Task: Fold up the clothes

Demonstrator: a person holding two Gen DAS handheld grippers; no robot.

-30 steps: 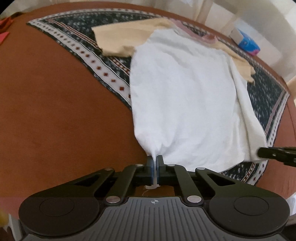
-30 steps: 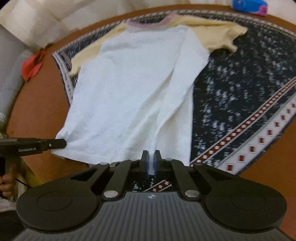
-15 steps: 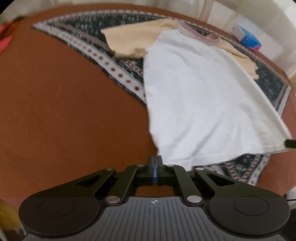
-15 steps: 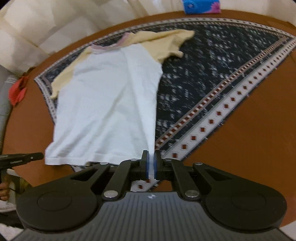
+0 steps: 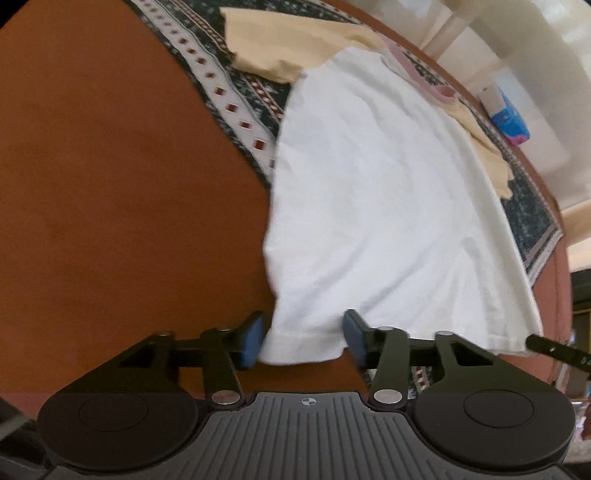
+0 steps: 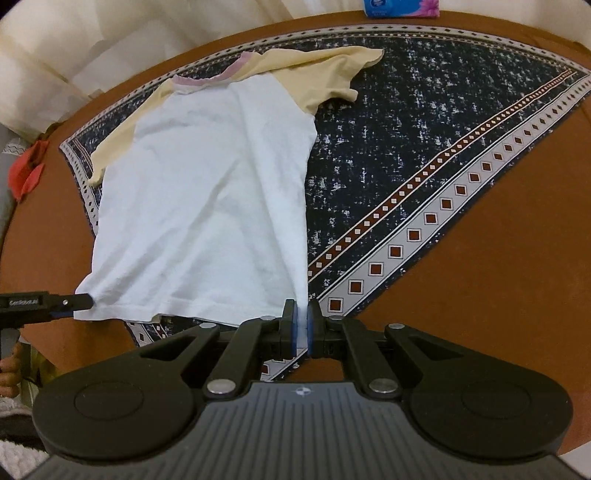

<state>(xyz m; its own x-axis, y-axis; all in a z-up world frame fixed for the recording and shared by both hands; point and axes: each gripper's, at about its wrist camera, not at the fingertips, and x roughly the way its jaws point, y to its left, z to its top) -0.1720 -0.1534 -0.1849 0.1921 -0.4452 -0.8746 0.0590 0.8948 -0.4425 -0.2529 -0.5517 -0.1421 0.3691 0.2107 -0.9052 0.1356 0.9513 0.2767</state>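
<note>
A white T-shirt [image 5: 373,192] with yellow sleeves and a pink collar lies spread flat on a dark patterned cloth [image 6: 399,155], collar at the far side. My left gripper [image 5: 301,341] is open, its blue pads on either side of the shirt's near left hem corner. My right gripper [image 6: 302,326] is shut on the shirt's [image 6: 207,192] near right hem corner, low over the cloth's border. The left gripper also shows in the right wrist view [image 6: 55,304] at the other hem corner.
The cloth lies on a round brown table [image 5: 110,166]. A blue tissue pack [image 5: 508,116] sits at the table's far edge, also in the right wrist view [image 6: 400,7]. A red item [image 6: 27,171] lies at the far left rim.
Both grippers pulled the hem toward the near edge and laid the shirt flat. My left gripper then opened and let go of its corner. The right stays shut.
</note>
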